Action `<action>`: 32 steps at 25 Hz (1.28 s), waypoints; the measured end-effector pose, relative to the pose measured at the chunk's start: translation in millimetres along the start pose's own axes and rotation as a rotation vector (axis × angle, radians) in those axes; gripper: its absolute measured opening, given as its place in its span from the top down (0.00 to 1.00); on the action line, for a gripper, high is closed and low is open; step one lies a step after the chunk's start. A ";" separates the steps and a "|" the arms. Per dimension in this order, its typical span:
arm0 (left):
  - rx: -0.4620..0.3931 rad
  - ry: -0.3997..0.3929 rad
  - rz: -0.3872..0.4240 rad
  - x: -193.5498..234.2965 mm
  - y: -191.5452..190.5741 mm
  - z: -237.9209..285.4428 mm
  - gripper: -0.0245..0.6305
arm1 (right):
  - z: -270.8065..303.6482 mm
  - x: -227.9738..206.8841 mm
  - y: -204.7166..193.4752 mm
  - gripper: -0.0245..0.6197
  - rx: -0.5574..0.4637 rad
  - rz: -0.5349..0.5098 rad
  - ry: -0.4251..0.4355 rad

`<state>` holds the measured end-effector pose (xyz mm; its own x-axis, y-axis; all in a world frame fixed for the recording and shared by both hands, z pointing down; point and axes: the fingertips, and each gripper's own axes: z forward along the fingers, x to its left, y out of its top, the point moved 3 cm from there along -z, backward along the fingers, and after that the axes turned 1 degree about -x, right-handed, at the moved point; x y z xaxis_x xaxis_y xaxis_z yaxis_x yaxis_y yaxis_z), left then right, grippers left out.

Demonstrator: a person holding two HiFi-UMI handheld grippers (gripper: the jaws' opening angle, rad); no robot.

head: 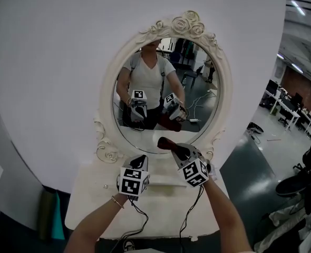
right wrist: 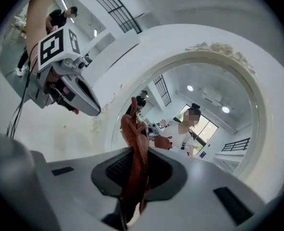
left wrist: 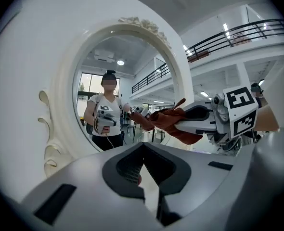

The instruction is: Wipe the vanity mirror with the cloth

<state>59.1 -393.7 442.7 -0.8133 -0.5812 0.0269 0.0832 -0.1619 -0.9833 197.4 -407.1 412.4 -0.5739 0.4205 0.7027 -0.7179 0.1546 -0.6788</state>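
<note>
Right gripper (head: pixel 173 148) jaws clamp the rust-red cloth (head: pixel 164 142) at six o'clock of the white ornate oval vanity mirror (head: pixel 198 91); left gripper (head: pixel 140 159) jaws together, empty.

Your rust-brown cloth (right wrist: pixel 135 143) looks soft and matt, crumpled into folds. The oval vanity mirror (head: pixel 197 96) has smooth, glossy glass; its cream rose-carved frame (head: pixel 190 25) is matt with a faint sheen. Your left gripper (left wrist: pixel 144 177) and right gripper (right wrist: pixel 132 186) wear smooth grey satin plastic, with ribbed black pads (left wrist: pixel 127 170) inside.
</note>
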 end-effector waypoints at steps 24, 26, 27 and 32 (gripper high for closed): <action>0.026 0.171 -0.172 -58.9 -86.6 -182.7 0.96 | -129.1 142.8 21.6 0.87 -0.219 0.803 -0.060; 0.021 0.178 -0.182 -59.0 -85.0 -190.6 0.96 | -136.0 148.9 24.4 0.87 -0.222 0.830 -0.072; 0.015 0.179 -0.189 -59.3 -83.2 -193.1 0.96 | -140.2 151.2 25.3 0.87 -0.223 0.840 -0.079; -0.020 0.165 -0.210 -62.3 -73.9 -199.7 0.96 | -166.1 161.6 14.9 0.87 -0.189 0.907 -0.136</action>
<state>-11.3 -186.3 477.8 -0.8946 -0.3983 0.2026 -0.1073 -0.2487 -0.9626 159.4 -188.4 480.4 -0.9330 0.3453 -0.1017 0.0961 -0.0334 -0.9948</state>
